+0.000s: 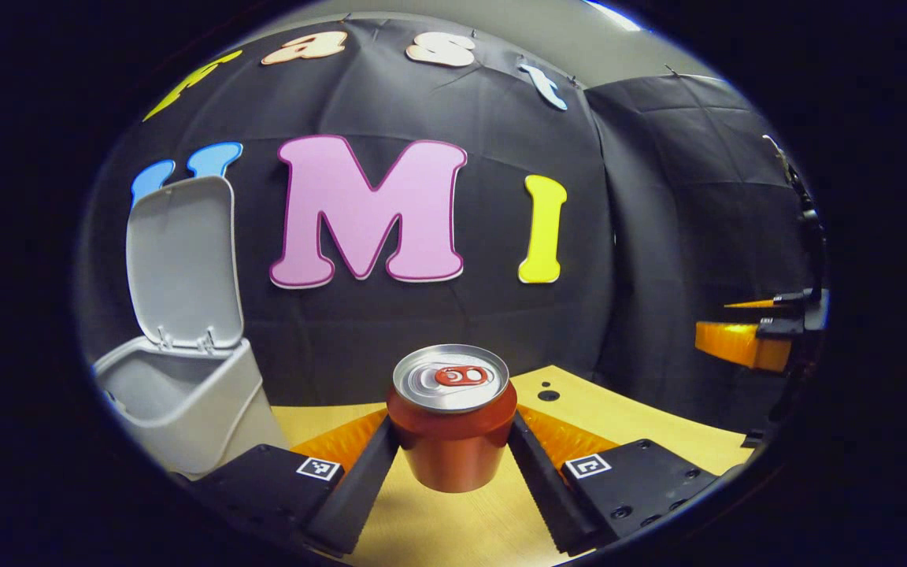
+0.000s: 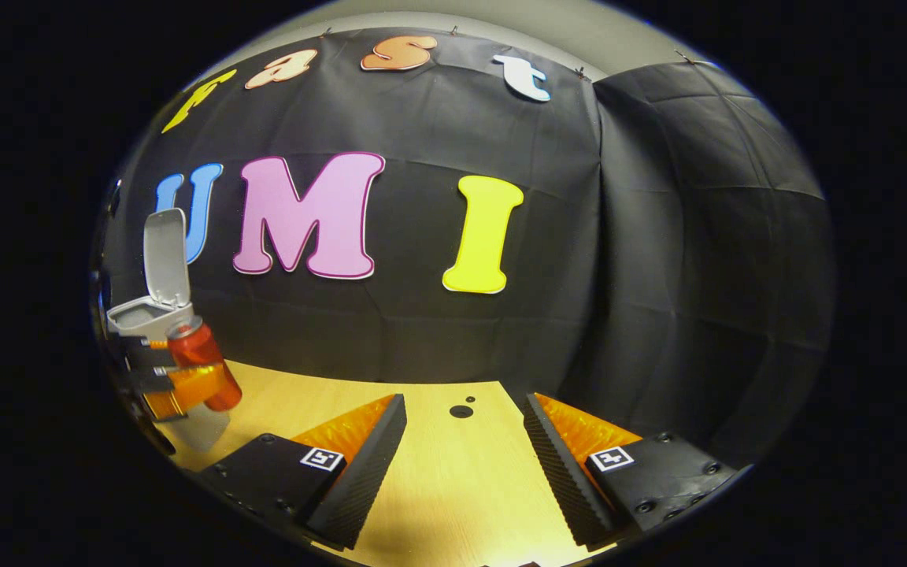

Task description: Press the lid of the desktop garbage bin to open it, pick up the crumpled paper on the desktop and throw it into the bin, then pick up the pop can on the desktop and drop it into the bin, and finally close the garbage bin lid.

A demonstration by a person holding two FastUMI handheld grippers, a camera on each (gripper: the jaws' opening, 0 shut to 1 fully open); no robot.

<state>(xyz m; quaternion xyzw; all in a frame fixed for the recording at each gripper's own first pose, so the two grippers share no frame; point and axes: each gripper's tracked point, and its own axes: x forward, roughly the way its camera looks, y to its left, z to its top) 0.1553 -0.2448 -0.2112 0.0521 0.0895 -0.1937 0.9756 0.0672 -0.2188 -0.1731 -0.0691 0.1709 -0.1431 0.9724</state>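
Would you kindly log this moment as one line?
left claw: shut on pop can, lifted | right claw: open | bin: lid up

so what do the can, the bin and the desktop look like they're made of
Can: metal, seemingly aluminium, with a brushed silvery top and glossy red-painted body. Bin: looks like matte grey moulded plastic, with a thin hinged lid. Desktop: pale wood grain, whether solid or laminate is unclear.

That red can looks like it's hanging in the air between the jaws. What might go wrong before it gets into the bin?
The pop can is gripped only at its sides, clear of the table, so it could slip. The garbage bin sits off to one side; a careless swing could strike its upright lid.
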